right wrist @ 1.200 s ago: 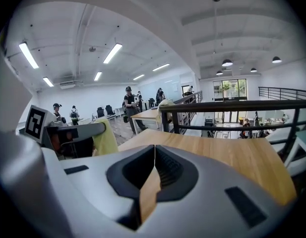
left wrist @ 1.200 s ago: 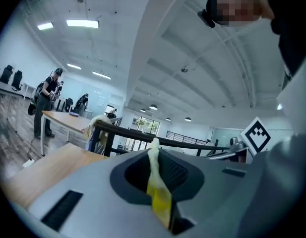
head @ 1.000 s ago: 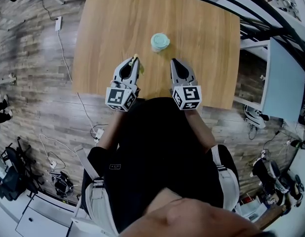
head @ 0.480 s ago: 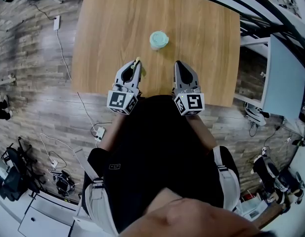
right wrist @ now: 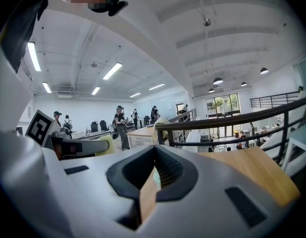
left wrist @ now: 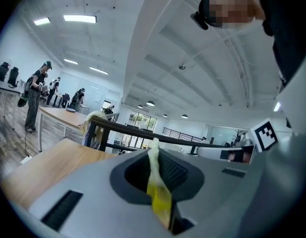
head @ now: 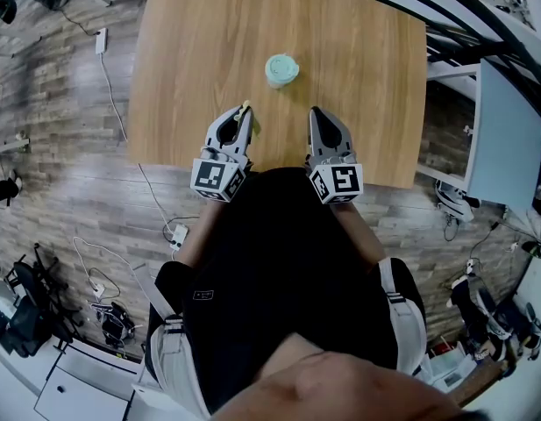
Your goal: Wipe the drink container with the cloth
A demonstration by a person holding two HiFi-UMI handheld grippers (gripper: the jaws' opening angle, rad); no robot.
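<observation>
left gripper point(head: 238, 115) clamped on yellow cloth point(left wrist: 158, 192) | right gripper point(head: 316, 114) closed, empty | both short of lidded cup point(head: 281, 70) | best to brace cup before wiping

Finding no readable words, numbers, brand names or signs anywhere. Showing only black-and-white square marker patterns, not letters, on the cubes of the left gripper point(head: 243, 112) and the right gripper point(head: 316, 114), low in the middle of the head view. Showing one such pattern again at the right edge of the left gripper view and at the left edge of the right gripper view. Carrying a tiny pale mark on the person's black clothing point(head: 270, 261), lower left of centre in the head view, too small for reading.
</observation>
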